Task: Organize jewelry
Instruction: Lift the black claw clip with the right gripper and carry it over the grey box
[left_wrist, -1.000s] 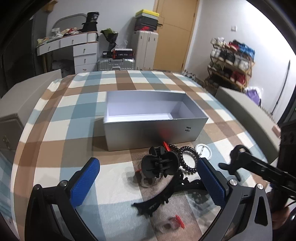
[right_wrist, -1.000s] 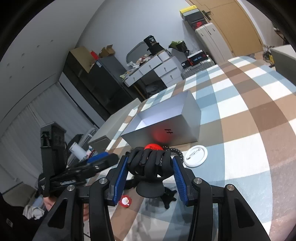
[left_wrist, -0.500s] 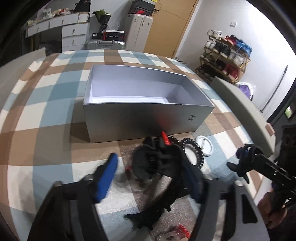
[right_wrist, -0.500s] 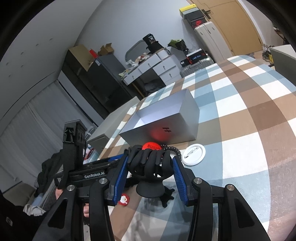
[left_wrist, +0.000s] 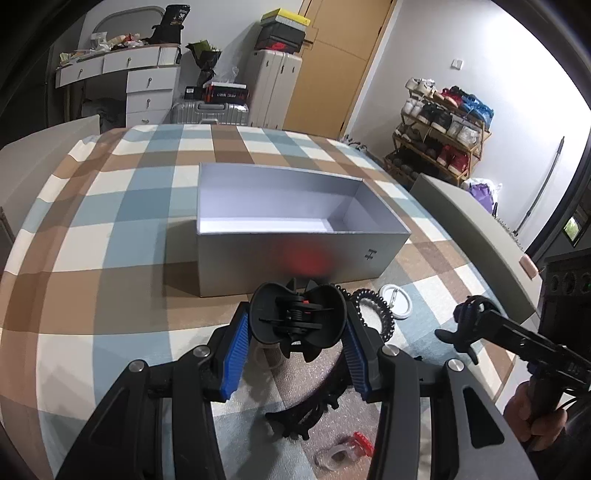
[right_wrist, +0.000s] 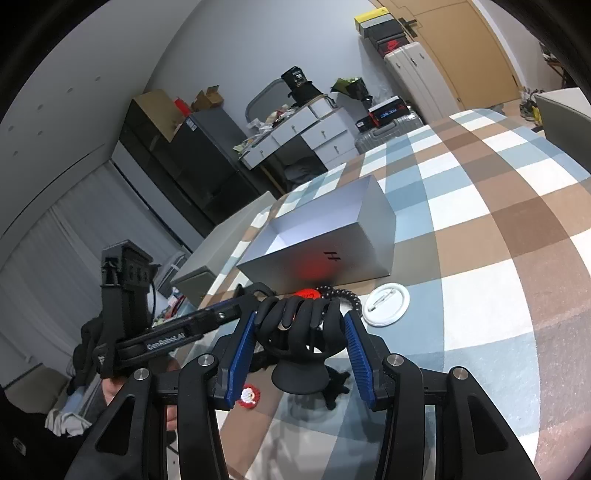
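Observation:
My left gripper (left_wrist: 295, 339) is shut on a black claw hair clip (left_wrist: 297, 319), held just above the checked tablecloth in front of the open silver box (left_wrist: 295, 236). My right gripper (right_wrist: 299, 343) is shut on another black claw hair clip (right_wrist: 301, 328). A black beaded bracelet (left_wrist: 375, 310) and a white round pin badge (left_wrist: 397, 304) lie before the box's right end; the badge (right_wrist: 386, 304) and bracelet (right_wrist: 341, 293) also show in the right wrist view. The box (right_wrist: 325, 243) is empty inside.
A black spiky hair clip (left_wrist: 310, 406) and a clear clip with a red end (left_wrist: 347, 448) lie near me. A red and white brooch (right_wrist: 248, 397) and a red badge (right_wrist: 308, 294) lie on the cloth. Grey chair backs (left_wrist: 476, 232) flank the table.
My left gripper has moved forward over the black claw clip and closed on it, lifting it slightly. My right gripper stays shut on its clip, barely moved.

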